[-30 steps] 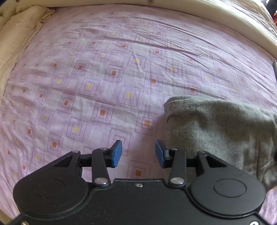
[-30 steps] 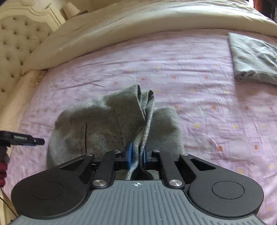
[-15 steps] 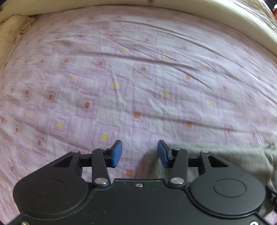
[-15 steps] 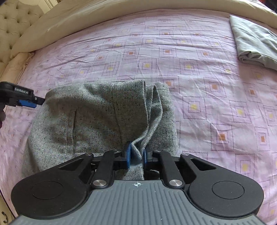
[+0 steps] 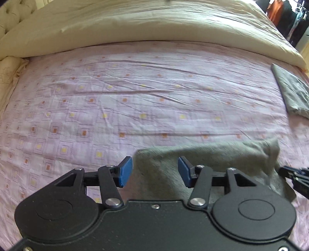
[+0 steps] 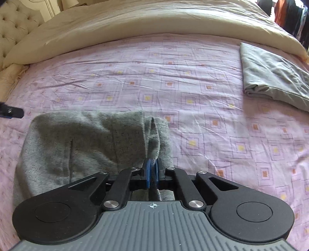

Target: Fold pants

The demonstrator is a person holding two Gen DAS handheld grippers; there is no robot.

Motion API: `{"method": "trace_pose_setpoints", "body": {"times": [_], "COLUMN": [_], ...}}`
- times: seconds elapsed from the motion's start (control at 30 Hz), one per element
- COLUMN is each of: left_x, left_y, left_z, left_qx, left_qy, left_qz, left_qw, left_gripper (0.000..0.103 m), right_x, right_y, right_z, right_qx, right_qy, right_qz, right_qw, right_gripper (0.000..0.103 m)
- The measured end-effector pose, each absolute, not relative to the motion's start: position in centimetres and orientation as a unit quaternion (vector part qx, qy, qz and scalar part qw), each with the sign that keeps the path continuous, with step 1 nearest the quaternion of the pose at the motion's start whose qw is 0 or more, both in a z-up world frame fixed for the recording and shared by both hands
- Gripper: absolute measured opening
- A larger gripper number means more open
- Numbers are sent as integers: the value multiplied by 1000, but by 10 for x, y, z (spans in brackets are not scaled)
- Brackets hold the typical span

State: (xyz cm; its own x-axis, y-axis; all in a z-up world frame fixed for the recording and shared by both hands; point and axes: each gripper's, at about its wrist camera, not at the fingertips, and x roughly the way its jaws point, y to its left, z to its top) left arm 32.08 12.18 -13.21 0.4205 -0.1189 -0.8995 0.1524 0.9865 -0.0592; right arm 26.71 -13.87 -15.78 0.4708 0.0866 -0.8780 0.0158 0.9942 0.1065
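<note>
Currently the grey pants (image 6: 81, 146) are seen bunched on the purple patterned bedsheet (image 6: 193, 92), near its front edge. An edge of the fabric is pinched betw. the blue pads of the right gripper (image 6: 152, 170), jaws nearly together on it. The left gripper (image 5: 155, 171) is held over the pants' left end w/ jaws opening, pads apart & nothing pressed betw. them. A folded grey cloth (image 6: 270, 75) lies well apart at the sheet's right side, by the cream duvet (image 6: 154, 17).
</note>
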Motion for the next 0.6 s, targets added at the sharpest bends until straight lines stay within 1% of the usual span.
{"method": "trace_pose_setpoints", "body": {"times": [0.07,0.13,0.17,0.23,0.27,0.3,0.37,0.4,0.43,0.47,0.5,0.53,0.57,0.6], "left_x": [307,300,296,291,290,291,295,299,302,304,306,305,304,302], "left_y": [109,95,91,80,76,73,71,71,73,77,81,85,88,90], "left_z": [-138,-149,-156,-174,-184,-194,-205,-207,-208,-206,-204,-200,-197,-192], "left_qx": [15,29,35,56,73,82,80,79,73,58,47,39,35,34], "left_qy": [538,553,559,577,588,595,598,600,603,609,613,615,613,609], "left_qz": [-97,-100,-100,-96,-87,-80,-69,-60,-54,-52,-50,-47,-43,-38], "left_qw": [837,827,823,809,801,795,794,794,793,790,787,786,788,791], "left_gripper": [58,59,59,64,65,67,75,83,86,86,86,85,85,84], "right_x": [269,261,258,253,252,252,255,258,260,264,269,273,277,280], "right_y": [-145,-149,-149,-142,-137,-133,-122,-117,-112,-109,-109,-110,-113,-118], "right_z": [-161,-153,-148,-139,-138,-139,-145,-149,-154,-160,-168,-175,-180,-185], "right_qx": [64,80,86,85,75,63,31,15,2,-8,-13,-9,0,10], "right_qy": [515,493,482,465,464,466,474,477,482,490,501,510,517,523], "right_qz": [9,14,21,33,39,45,55,57,56,53,47,42,37,31], "right_qw": [854,866,872,881,882,881,878,877,874,870,864,859,855,852], "right_gripper": [7,8,12,44,51,60,61,61,61,62,65,71,74,82]}}
